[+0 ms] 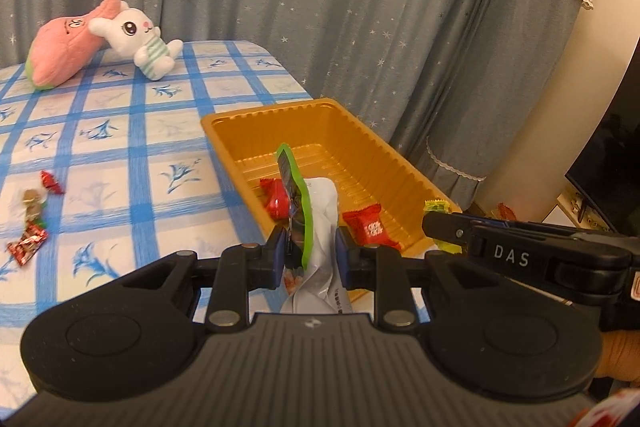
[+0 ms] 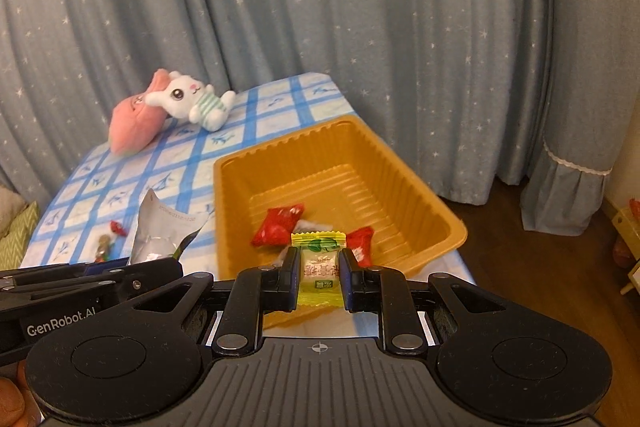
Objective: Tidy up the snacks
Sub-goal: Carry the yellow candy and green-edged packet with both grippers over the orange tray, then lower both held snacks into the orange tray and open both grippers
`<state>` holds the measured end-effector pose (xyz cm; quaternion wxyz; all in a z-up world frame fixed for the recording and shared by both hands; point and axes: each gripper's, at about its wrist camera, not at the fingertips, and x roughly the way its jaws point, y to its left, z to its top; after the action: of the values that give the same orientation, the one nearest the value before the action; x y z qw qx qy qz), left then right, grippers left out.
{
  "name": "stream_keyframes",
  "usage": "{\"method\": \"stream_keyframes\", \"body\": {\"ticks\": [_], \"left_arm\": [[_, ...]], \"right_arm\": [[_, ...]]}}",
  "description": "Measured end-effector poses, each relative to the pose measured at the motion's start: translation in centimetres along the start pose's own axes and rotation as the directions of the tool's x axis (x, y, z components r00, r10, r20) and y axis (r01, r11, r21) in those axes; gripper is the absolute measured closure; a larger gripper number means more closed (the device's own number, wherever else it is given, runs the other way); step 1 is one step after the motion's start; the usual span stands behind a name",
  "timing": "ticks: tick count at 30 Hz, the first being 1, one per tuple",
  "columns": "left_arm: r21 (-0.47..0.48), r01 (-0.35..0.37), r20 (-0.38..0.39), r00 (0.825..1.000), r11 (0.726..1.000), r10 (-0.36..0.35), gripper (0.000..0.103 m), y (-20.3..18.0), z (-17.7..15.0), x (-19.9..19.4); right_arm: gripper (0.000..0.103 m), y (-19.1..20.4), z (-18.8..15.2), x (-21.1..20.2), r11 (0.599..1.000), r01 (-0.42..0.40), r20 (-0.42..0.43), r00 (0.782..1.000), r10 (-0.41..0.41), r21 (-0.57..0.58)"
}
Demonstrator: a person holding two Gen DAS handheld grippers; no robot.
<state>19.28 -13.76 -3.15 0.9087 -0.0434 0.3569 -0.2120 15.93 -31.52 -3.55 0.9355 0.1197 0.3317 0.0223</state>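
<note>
Left on the checked tablecloth (image 1: 132,155) lie three small loose sweets (image 1: 30,223), their wrappers too small to read, and two plush toys (image 1: 100,43) sit at the far end. The left gripper (image 1: 310,251) is clamped on one silver, green-edged snack pouch (image 1: 316,227), partly hiding one of two red candies (image 1: 366,225) in the single orange tray (image 1: 360,131). The right gripper (image 2: 319,267) pinches one yellow-wrapped candy (image 2: 319,269) over the tray's near edge.
</note>
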Motion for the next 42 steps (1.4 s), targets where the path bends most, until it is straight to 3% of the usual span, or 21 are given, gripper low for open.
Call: {"method": "stream_keyframes", "body": {"ticks": [17, 33, 35, 42], "left_arm": [[0.013, 0.005, -0.042, 0.999, 1.0, -0.004, 0.08, -0.8, 1.8, 5.9], [0.027, 0.033, -0.051, 0.998, 0.999, -0.032, 0.079, -1.2, 2.0, 8.2], [0.023, 0.028, -0.046, 0.999, 0.999, -0.027, 0.069, -1.0, 2.1, 8.3], [-0.009, -0.007, -0.029, 1.0, 1.0, 0.006, 0.068, 0.8, 1.7, 7.0]], "right_arm": [[0.082, -2.2, 3.3, 4.2, 1.0, 0.014, -0.003, 1.0, -0.014, -0.018], [0.082, -3.5, 4.0, 6.2, 1.0, 0.025, -0.022, 0.999, -0.025, 0.006], [0.082, -3.5, 4.0, 6.3, 1.0, 0.025, -0.023, 0.999, -0.025, 0.007], [0.082, -3.2, 3.8, 6.2, 1.0, 0.016, -0.026, 1.0, -0.016, 0.005]]}}
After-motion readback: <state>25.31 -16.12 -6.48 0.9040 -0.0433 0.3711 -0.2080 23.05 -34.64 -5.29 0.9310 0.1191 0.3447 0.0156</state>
